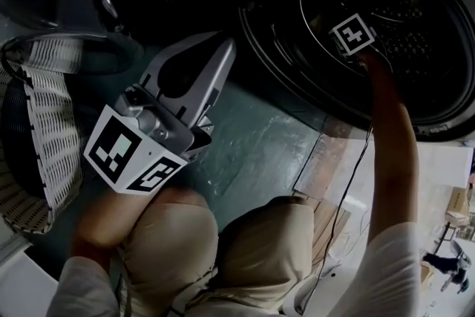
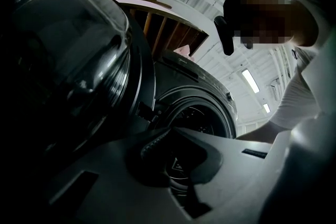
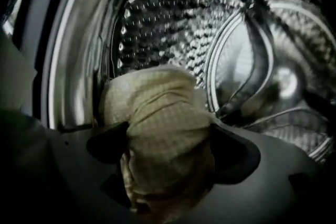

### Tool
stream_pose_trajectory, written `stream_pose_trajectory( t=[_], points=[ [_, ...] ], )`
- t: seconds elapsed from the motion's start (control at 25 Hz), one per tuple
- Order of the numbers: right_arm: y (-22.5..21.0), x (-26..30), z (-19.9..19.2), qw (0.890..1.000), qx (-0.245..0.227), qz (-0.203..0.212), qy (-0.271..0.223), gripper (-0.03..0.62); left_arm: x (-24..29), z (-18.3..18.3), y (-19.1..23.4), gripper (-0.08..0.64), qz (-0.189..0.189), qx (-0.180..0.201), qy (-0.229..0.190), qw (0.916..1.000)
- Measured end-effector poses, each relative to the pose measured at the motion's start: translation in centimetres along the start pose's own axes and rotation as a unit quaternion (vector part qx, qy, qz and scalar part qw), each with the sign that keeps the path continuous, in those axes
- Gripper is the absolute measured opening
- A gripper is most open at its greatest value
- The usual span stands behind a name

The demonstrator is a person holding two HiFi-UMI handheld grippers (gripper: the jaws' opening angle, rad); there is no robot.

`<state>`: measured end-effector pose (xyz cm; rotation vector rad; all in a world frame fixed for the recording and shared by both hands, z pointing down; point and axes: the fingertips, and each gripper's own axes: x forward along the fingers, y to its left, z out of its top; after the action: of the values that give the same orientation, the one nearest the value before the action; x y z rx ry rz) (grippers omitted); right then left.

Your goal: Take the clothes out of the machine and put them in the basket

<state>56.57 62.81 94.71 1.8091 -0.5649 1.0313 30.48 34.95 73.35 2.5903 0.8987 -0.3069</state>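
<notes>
Jaws spread wide, the right gripper (image 3: 168, 135) straddles the yellowish cloth (image 3: 157, 97) lying in the machine's drum (image 3: 173, 13), apparently readying a pinch, while the left gripper (image 1: 225, 47) waits closed and empty beside the basket (image 1: 44, 108).

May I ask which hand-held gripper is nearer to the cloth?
Right. The right hand-held gripper is in the drum, jaws either side of the cloth; the left hand-held gripper is outside, by the basket.
</notes>
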Motion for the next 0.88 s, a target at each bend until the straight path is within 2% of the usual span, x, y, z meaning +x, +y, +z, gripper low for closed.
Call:
stream_pose_trajectory(
  t=[0.16, 0.36, 0.4, 0.48, 0.52, 0.6, 0.72, 0.88],
  points=[
    [0.8, 1.6, -0.3, 0.999, 0.005, 0.024, 0.037, 0.479, -0.1, 0.0, 0.0, 0.013, 0.0, -0.002, -0.001, 1.0],
    [0.4, 2.6, -0.5, 0.998, 0.0, 0.007, 0.056, 0.472, -0.5, 0.1, 0.2, 0.013, 0.004, 0.002, 0.0, 1.0],
    [0.3, 2.7, -0.5, 0.998, 0.003, 0.004, 0.058, 0.457, -0.6, 0.2, 0.3, 0.012, 0.006, 0.002, 0.0, 1.0],
    [0.3, 2.7, -0.3, 0.998, 0.006, -0.001, 0.061, 0.384, -0.8, 0.3, 0.4, 0.013, 0.011, 0.002, -0.002, 0.9999],
    [0.2, 2.5, -0.3, 0.998, 0.006, -0.008, 0.063, 0.337, -0.8, 0.4, 0.4, 0.012, 0.012, 0.002, -0.003, 0.9999],
    [-0.5, 1.8, -0.6, 0.997, 0.009, -0.033, 0.068, 0.289, -0.7, 0.3, 0.2, 0.013, 0.01, 0.002, -0.004, 0.9999],
    [-1.5, 0.7, -0.8, 0.997, 0.03, -0.053, 0.055, 0.247, -0.5, 0.1, -0.1, 0.014, 0.004, 0.004, -0.002, 1.0],
    [-1.2, -1.2, 0.3, 0.998, 0.045, -0.045, 0.009, 0.234, -0.2, -0.3, -0.4, 0.013, -0.001, 0.003, 0.001, 1.0]
  ],
)
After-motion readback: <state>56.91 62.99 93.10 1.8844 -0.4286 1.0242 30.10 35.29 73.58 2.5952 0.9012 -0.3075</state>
